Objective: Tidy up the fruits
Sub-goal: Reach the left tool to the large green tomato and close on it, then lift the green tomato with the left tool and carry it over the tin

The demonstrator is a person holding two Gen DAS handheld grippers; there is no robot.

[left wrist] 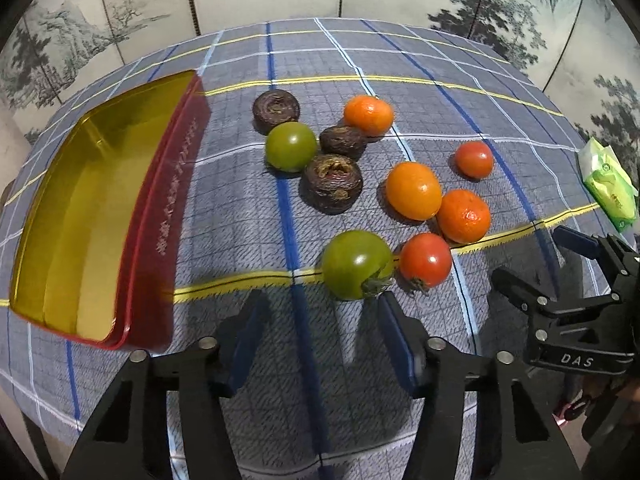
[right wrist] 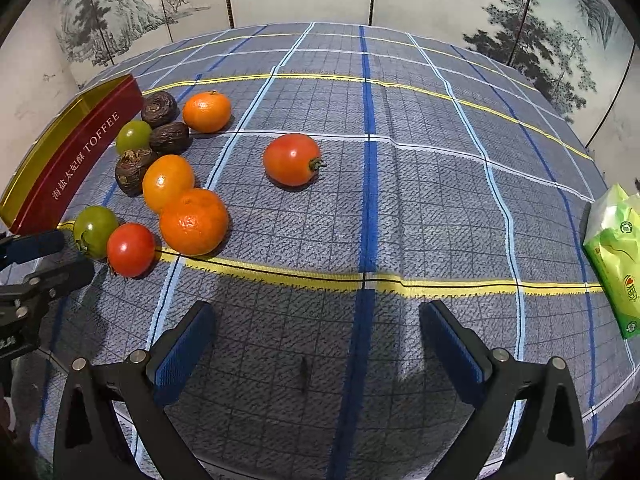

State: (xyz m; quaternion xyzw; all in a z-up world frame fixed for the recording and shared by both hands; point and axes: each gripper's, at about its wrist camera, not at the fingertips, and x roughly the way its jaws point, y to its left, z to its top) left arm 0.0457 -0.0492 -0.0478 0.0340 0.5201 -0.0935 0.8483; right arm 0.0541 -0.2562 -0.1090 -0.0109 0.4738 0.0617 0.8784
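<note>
Tin empty, all fruit loose ahead of both grippers; left gripper and right gripper released, grasping nothing.

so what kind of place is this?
Likely a home room, with a staged table: plaid tablecloth, painted folding screen behind it, a toffee tin and a tissue pack.

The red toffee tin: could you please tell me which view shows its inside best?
The left wrist view: the red toffee tin shows its whole gold interior, with no fruit inside. The right wrist view shows mostly its lettered side wall.
</note>
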